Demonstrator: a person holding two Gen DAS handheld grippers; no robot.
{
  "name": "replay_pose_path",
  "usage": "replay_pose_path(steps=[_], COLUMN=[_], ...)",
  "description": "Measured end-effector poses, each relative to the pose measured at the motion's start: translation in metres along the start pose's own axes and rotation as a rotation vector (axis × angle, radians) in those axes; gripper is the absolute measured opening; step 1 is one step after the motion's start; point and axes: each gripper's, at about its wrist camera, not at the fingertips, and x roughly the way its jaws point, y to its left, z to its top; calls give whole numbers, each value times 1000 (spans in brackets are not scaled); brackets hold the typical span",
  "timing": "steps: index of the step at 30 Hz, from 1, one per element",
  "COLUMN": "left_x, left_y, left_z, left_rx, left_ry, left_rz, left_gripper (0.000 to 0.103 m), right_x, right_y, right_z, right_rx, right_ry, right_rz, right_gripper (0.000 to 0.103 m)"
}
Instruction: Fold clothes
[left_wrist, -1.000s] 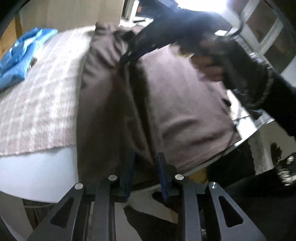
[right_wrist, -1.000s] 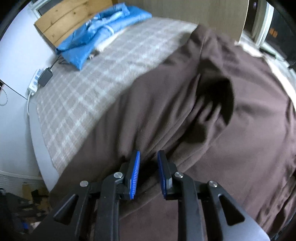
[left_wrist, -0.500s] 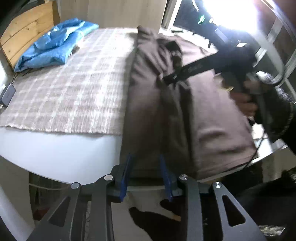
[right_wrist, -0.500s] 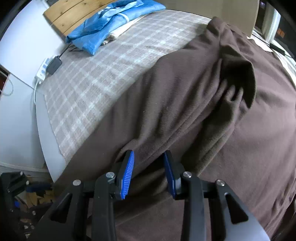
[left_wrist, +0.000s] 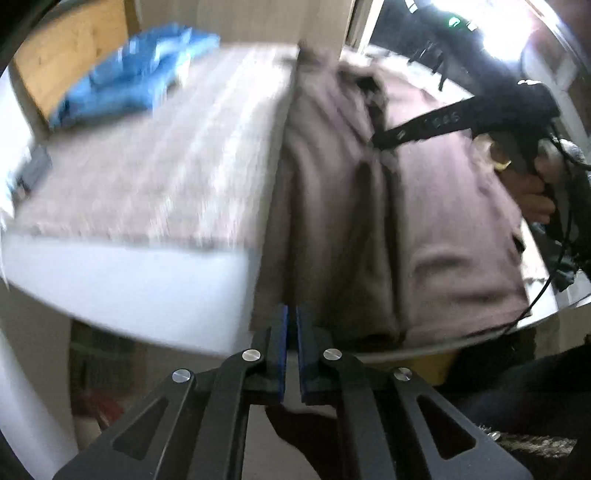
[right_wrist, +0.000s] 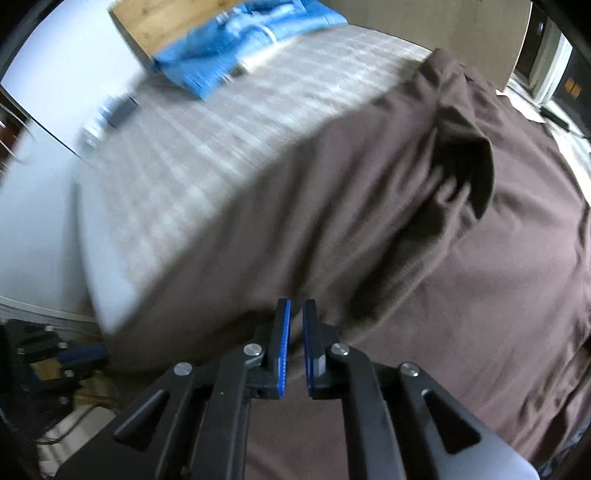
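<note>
Your left gripper (left_wrist: 291, 317) is closing on the brown fabric garment's (left_wrist: 369, 206) near hem; right gripper (right_wrist: 294, 314) pinches its folded edge farther along.

Lighting: dim daylight indoors, source the window (left_wrist: 532, 33) at upper right of the left wrist view, blown out to white glare.
Blur: motion smear across the checked bedcover (left_wrist: 155, 177) and the blue clothes (right_wrist: 243, 40) in both views; the brown garment (right_wrist: 406, 229) is softer at its near edge, sharper at the folds.
Shadow: deep in the garment's creases and under the bed edge.
Sharpness: black gripper frames crisp at the bottom.
Distortion: strong fisheye bowing, dark round vignette at corners.
</note>
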Motion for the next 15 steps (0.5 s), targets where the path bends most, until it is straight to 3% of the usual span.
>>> replay_pose_path(steps=[2, 3, 5, 8, 10, 15], left_x=[-8, -3, 24, 52, 44, 4], left_y=[-5, -8, -9, -5, -2, -13], left_z=[13, 19, 27, 17, 15, 42], left_rx=[13, 22, 30, 21, 35, 43], left_ry=[-52, -62, -27, 74, 93, 17], left_rz=[-28, -30, -32, -32, -39, -102], left_gripper=[13, 14, 15, 14, 12, 14], right_x=[-14, -13, 0, 41, 29, -52], right_y=[-2, -6, -13, -36, -47, -89], right_z=[10, 16, 28, 29, 29, 15], right_rx=[12, 23, 47, 54, 40, 230], right_ry=[-85, -112, -137, 8, 6, -202], right_rz=[5, 11, 22, -87, -83, 3], right_gripper=[9, 14, 22, 19, 17, 21])
